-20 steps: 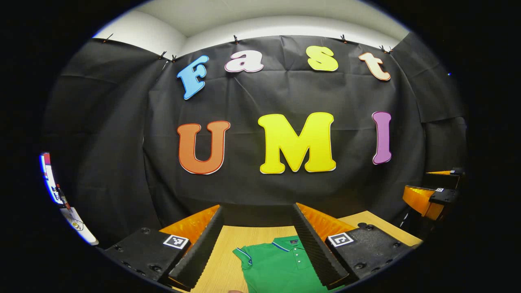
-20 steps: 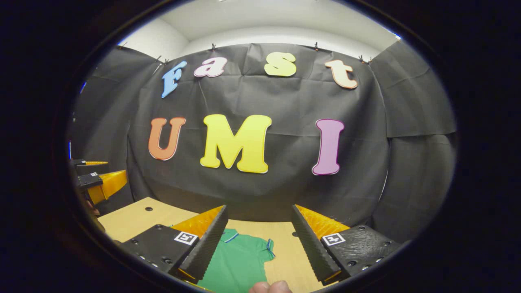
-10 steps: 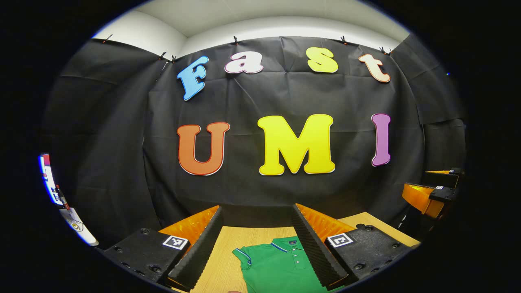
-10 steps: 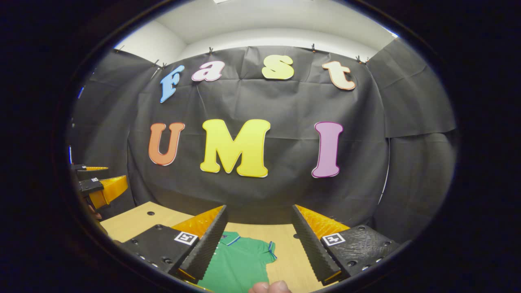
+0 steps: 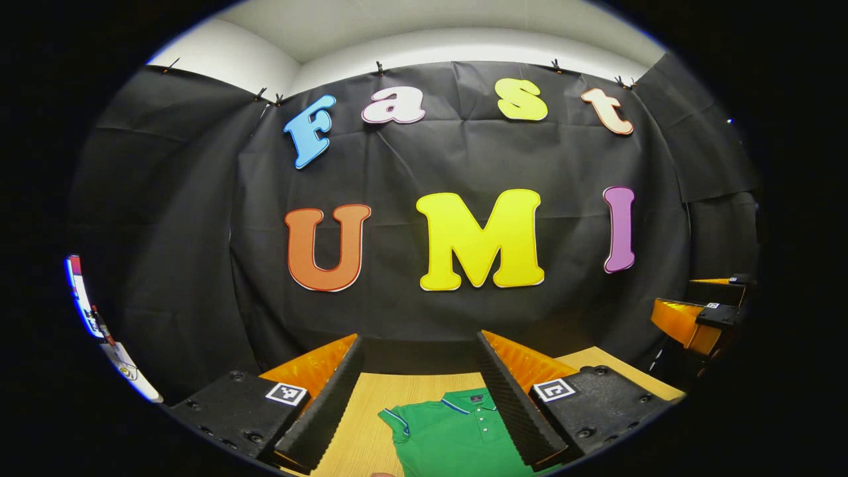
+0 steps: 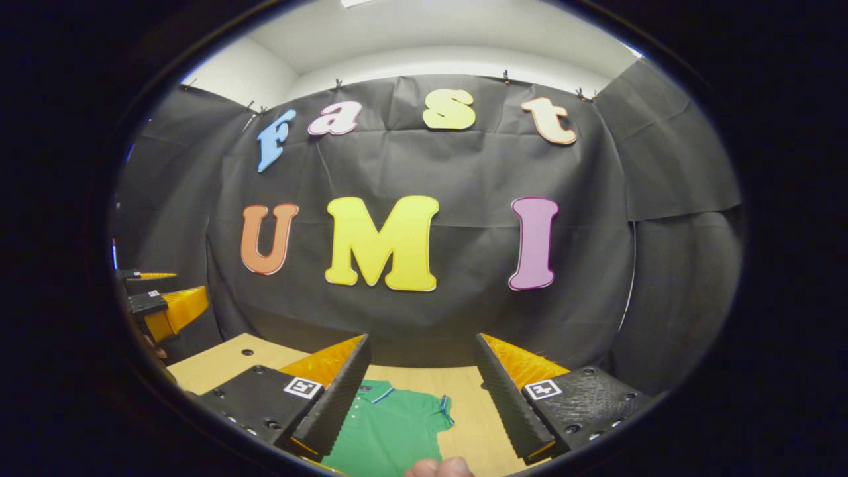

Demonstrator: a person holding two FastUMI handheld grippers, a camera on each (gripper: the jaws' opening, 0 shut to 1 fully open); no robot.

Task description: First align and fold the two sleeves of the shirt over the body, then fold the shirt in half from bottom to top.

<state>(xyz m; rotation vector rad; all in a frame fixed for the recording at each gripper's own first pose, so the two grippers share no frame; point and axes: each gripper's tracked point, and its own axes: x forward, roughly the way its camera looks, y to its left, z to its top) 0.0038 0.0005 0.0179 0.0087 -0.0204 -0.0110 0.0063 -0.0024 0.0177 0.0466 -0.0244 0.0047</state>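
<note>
On the tabletop (image 5: 371,411) lies the green shirt (image 5: 457,437), flat, collar toward the wall. Above it, the left gripper (image 5: 421,404) and right gripper (image 6: 421,397) hover, fingers wide, holding nothing.

Shirt (image 5: 457,437): soft matt knit cloth. Table (image 5: 364,424): smooth, pale wood-grain top. Wall (image 5: 464,159): matt, creased cloth. Gripper pads (image 5: 510,404): ribbed, foam-like.

We are holding the left gripper (image 5: 421,371) above a light wooden table (image 5: 371,411), its fingers spread wide, framing a green short-sleeved polo shirt (image 5: 450,437) lying flat; the right gripper (image 5: 695,318) is hovering far right.
</note>
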